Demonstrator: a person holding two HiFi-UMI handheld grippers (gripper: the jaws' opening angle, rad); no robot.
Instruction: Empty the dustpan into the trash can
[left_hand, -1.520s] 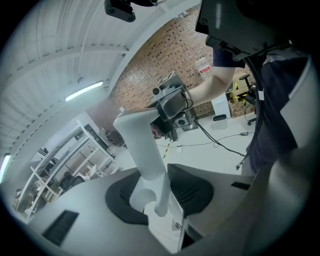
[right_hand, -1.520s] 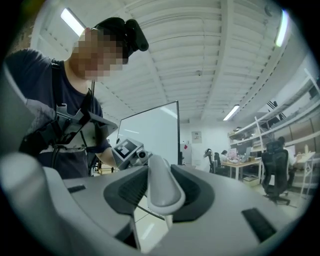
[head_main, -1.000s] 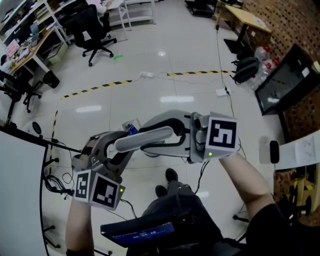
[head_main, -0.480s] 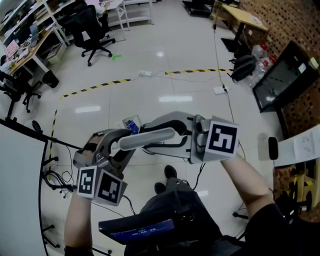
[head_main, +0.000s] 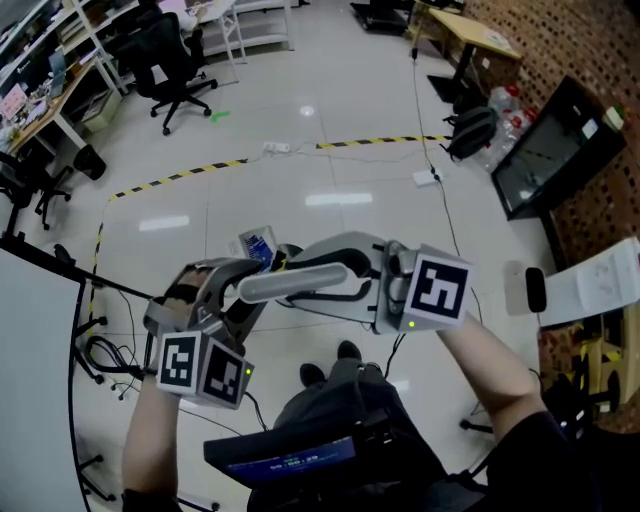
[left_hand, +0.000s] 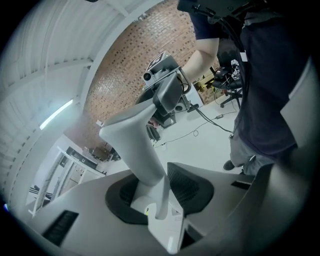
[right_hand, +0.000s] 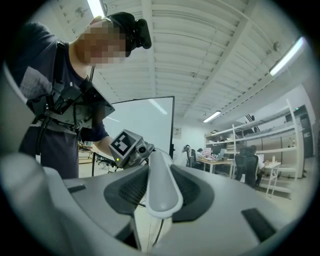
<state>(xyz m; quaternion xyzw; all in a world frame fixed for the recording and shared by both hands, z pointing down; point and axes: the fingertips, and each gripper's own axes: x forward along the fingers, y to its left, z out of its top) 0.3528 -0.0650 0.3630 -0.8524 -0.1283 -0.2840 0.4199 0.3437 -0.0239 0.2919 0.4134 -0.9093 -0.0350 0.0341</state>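
Observation:
A grey dustpan handle (head_main: 300, 282) spans the space between my two grippers at waist height. My left gripper (head_main: 235, 298) is shut on its left end, marker cube toward me. My right gripper (head_main: 295, 280) is shut on it from the right, its fingers arching along the bar. In the left gripper view the handle (left_hand: 135, 145) rises from the left gripper (left_hand: 155, 202) toward the right gripper (left_hand: 165, 90). In the right gripper view the handle (right_hand: 160, 185) leaves the right gripper (right_hand: 150, 205) toward the left gripper (right_hand: 130, 147). A blue-and-white wrapper (head_main: 258, 243) shows just past the jaws. The pan is hidden, and no trash can shows.
Glossy tiled floor lies below, crossed by yellow-black tape (head_main: 180, 178) and cables with a power strip (head_main: 275, 148). Office chairs (head_main: 180, 60) and desks stand far left, a black screen (head_main: 550, 150) and backpack (head_main: 470, 130) by the brick wall at right. A whiteboard (head_main: 30, 380) stands at left.
Both grippers keep their hold on the handle and barely shift. The floor has slid slightly in the picture, and the blue-and-white wrapper shows a little more.

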